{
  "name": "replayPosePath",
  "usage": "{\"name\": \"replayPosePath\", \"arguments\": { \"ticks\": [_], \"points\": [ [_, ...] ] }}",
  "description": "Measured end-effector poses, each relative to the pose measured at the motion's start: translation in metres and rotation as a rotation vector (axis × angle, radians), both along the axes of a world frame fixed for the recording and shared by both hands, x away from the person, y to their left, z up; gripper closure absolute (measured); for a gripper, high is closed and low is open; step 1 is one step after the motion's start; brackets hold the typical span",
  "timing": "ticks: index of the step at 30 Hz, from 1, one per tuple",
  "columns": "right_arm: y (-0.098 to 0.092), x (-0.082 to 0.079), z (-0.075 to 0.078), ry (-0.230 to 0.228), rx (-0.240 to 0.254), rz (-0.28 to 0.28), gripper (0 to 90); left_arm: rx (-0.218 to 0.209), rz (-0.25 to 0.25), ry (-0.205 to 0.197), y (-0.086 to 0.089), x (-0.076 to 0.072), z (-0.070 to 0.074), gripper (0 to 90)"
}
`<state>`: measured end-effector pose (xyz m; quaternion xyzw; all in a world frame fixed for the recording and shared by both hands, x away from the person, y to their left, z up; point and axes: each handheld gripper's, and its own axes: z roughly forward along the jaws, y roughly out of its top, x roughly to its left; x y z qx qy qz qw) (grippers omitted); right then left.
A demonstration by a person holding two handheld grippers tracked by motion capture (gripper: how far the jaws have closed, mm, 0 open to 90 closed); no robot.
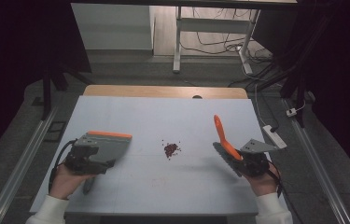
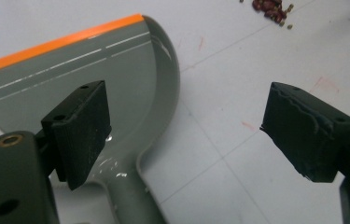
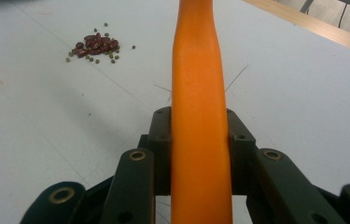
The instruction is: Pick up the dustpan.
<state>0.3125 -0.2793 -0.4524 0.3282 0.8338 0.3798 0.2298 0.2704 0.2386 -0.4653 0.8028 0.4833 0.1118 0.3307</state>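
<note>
A grey dustpan (image 1: 109, 143) with an orange front edge lies on the white table (image 1: 163, 112) at the left. My left gripper (image 1: 88, 161) hovers over its rear, open. In the left gripper view the gripper (image 2: 196, 128) has its jaws wide apart, one over the pan (image 2: 70, 79), and neither presses on the pan's handle (image 2: 133, 198). My right gripper (image 1: 239, 159) is shut on the orange handle (image 1: 220, 133) of a brush whose grey bristles (image 1: 223, 156) hang by the jaws. The handle (image 3: 196, 70) runs straight out of the right gripper (image 3: 199, 140). A small heap of red and green beans (image 1: 171, 149) (image 2: 270, 7) (image 3: 93, 46) lies between the two grippers.
A wooden strip (image 1: 163, 91) borders the table's far edge. A white power strip (image 1: 275, 136) sits just off the right edge. Desk legs and loose cables (image 1: 219, 44) are on the floor behind.
</note>
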Motion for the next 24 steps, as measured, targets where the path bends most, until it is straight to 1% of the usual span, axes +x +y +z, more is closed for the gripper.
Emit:
{"name": "replayPosePath", "arguments": {
  "ticks": [1,2,4,5,7,8,10,11,15,16,17,19,21,22,23,24],
  "points": [
    [0.0,0.0,0.0,0.001,-0.004,-0.002,70.2,0.002,0.006,0.01,0.003,0.0,0.0,15.9],
    [0.001,0.0,0.001,0.002,-0.005,-0.002,70.1,0.002,0.006,0.01,0.003,0.0,0.0,16.2],
    [0.003,0.0,0.001,0.006,-0.007,0.004,70.2,0.005,0.037,0.042,0.009,0.003,0.0,17.2],
    [0.003,0.001,0.001,0.006,-0.01,0.005,70.2,0.013,0.05,0.048,0.011,0.004,0.001,17.2],
    [0.005,0.001,0.001,0.005,-0.009,0.004,70.1,0.012,0.052,0.049,0.012,0.003,0.002,17.3],
    [0.006,0.001,0.001,0.005,-0.012,0.006,70.2,0.0,0.059,0.058,0.016,0.002,0.005,17.2],
    [0.007,0.001,0.0,0.006,-0.021,0.01,70.2,-0.001,0.068,0.06,0.016,0.001,0.005,17.2],
    [0.008,0.0,0.0,0.007,-0.025,0.01,70.2,-0.004,0.097,0.074,0.02,0.0,0.006,17.2],
    [0.008,0.0,0.0,0.005,-0.024,0.014,70.1,-0.001,0.146,0.123,0.024,0.0,0.004,16.8],
    [0.008,0.0,0.0,0.005,-0.023,0.012,70.1,-0.002,0.159,0.144,0.026,0.0,0.003,16.8],
    [0.007,0.0,0.0,0.004,-0.024,0.013,70.2,-0.005,0.167,0.161,0.028,0.0,0.002,16.6],
    [0.006,0.0,-0.001,0.008,-0.026,0.01,70.1,-0.006,0.181,0.179,0.03,-0.002,0.0,16.2],
    [0.006,0.0,-0.001,0.01,-0.027,0.009,70.2,-0.007,0.187,0.185,0.03,-0.002,-0.001,15.7],
    [0.006,0.0,-0.001,0.01,-0.028,0.009,70.2,-0.003,0.195,0.202,0.031,-0.003,-0.003,15.3],
    [0.005,0.0,-0.001,0.01,-0.028,0.009,70.1,-0.003,0.195,0.202,0.031,-0.003,-0.003,15.0],
    [0.005,0.0,-0.001,0.01,-0.028,0.009,70.2,0.004,0.201,0.215,0.031,-0.005,-0.005,14.7]
  ]
}}
